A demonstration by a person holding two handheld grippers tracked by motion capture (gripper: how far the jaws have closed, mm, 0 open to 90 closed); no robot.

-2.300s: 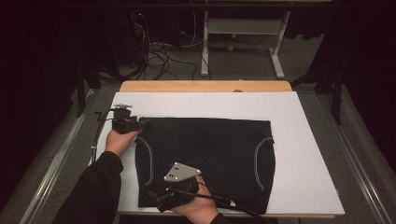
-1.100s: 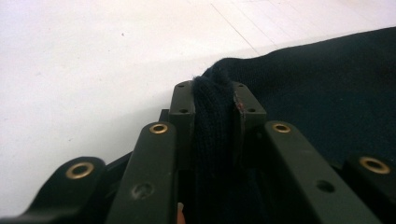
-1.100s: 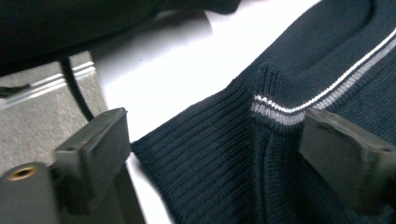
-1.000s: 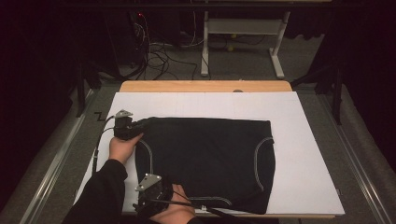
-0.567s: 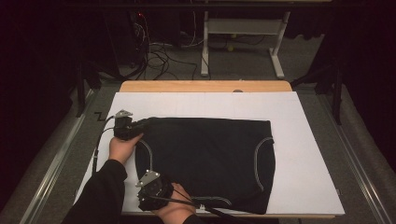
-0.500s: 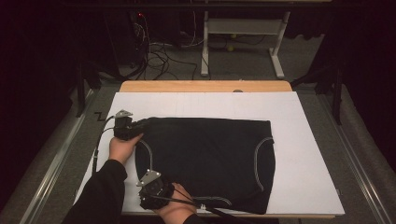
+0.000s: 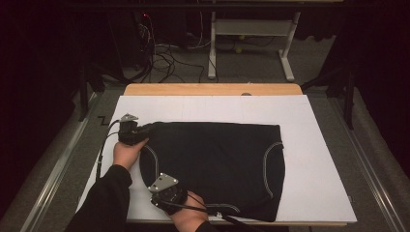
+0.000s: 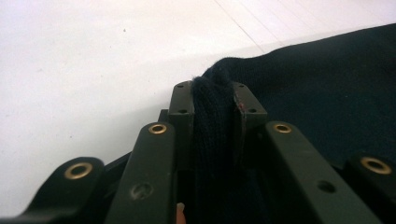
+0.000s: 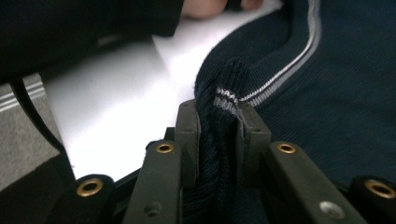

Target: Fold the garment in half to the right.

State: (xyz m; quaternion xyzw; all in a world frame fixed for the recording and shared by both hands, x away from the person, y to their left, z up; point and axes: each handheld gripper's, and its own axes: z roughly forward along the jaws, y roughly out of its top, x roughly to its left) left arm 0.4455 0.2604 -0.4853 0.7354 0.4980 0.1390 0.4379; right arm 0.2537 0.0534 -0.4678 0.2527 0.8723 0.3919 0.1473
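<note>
High view showed a dark garment (image 7: 212, 164) lying flat on the white table (image 7: 314, 145), its long axis running left to right, pale-stitched curved edges at both ends. The left gripper (image 8: 212, 100) was clamped on its far left corner. The right gripper (image 9: 219, 112), jaws just closing, pinched the near left corner's striped edge.

Garment (image 7: 212, 159): black/dark navy knit w/ pale grey-white piping along curved seams, striped at hem. Table (image 7: 314, 159): white top, light wood strip at far edge. Both claws: black, brass-coloured rivets. Sleeve (image 7: 104, 203): black. Floor (image 7: 58, 179): grey.
</note>
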